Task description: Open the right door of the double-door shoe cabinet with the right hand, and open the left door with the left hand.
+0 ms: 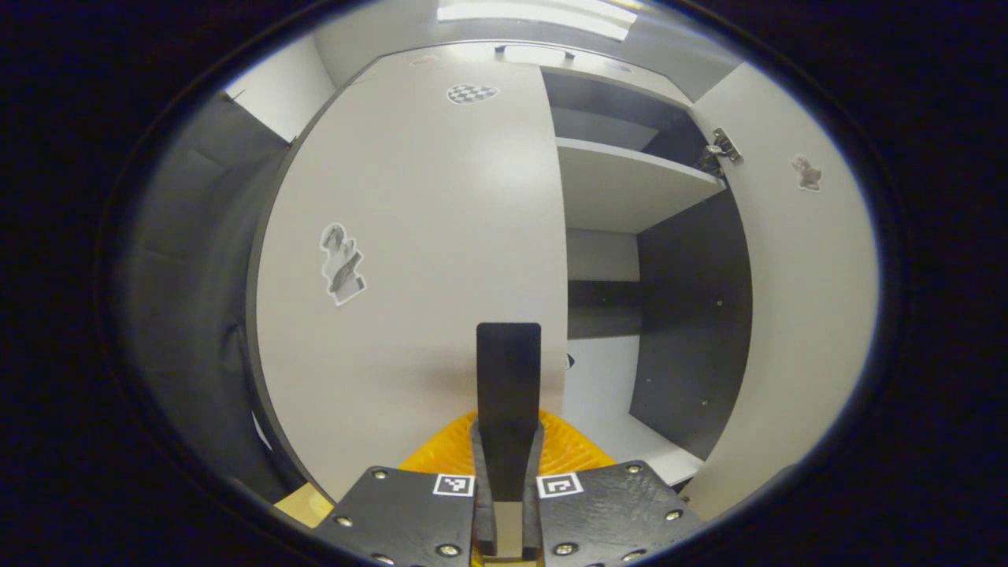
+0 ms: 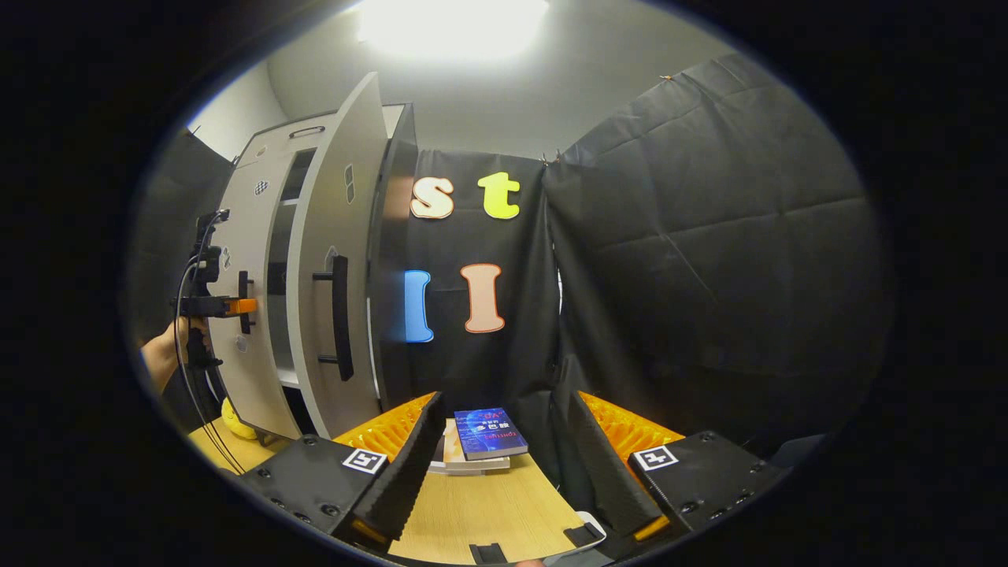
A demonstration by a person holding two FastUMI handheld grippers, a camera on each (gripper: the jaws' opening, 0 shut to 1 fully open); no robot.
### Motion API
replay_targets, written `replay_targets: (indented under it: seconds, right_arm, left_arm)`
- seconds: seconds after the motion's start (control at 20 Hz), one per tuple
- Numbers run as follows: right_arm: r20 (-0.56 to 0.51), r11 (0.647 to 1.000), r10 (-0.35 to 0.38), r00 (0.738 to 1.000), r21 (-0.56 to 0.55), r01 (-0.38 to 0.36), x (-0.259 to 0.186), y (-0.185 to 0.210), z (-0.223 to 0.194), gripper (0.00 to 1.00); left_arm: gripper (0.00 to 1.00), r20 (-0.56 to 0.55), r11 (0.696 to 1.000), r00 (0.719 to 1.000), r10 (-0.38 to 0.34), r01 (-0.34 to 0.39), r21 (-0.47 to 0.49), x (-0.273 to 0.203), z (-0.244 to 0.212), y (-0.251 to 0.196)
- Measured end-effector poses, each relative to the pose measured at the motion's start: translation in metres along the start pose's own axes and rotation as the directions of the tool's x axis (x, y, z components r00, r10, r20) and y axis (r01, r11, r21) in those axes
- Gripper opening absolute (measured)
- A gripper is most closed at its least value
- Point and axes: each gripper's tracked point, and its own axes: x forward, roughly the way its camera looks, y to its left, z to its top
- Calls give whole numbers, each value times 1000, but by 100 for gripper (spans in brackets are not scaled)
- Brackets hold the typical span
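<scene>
The pale shoe cabinet (image 2: 272,138) stands at the left of the right gripper view. Its right door (image 2: 327,260) is swung wide open, with a dark bar handle (image 2: 340,315) on its face. In the left gripper view the right door (image 1: 803,315) stands out at the right and bares the shelves (image 1: 630,185). The left door (image 1: 425,260) lies flat ahead. My left gripper (image 1: 508,441) is shut on the left door handle (image 1: 508,354). From the right gripper view, the left gripper (image 2: 228,305) reaches that handle (image 2: 244,303), held by a hand (image 2: 161,354). My right gripper (image 2: 504,405) is open over the table, well off the cabinet.
A stack of books (image 2: 480,441) lies on the wooden table (image 2: 480,512) between the right gripper's fingers. Black cloth walls close in the back and right. A yellow object (image 2: 232,421) sits by the cabinet's foot. Stickers dot both doors.
</scene>
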Motion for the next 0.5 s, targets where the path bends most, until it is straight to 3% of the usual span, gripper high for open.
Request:
replay_targets:
  seconds: [0.35, 0.5]
  right_arm:
    - [6, 998, 61, 998, 26, -61, 6, 3, 0, 98]
    - [25, 997, 74, 997, 19, -74, 1, 14, 7, 98]
  left_arm:
    - [8, -23, 1000, 1000, 0, 0, -3, -18, 2, 6]
    - [10, -34, 1000, 999, -21, 21, -1, -30, 2, 7]
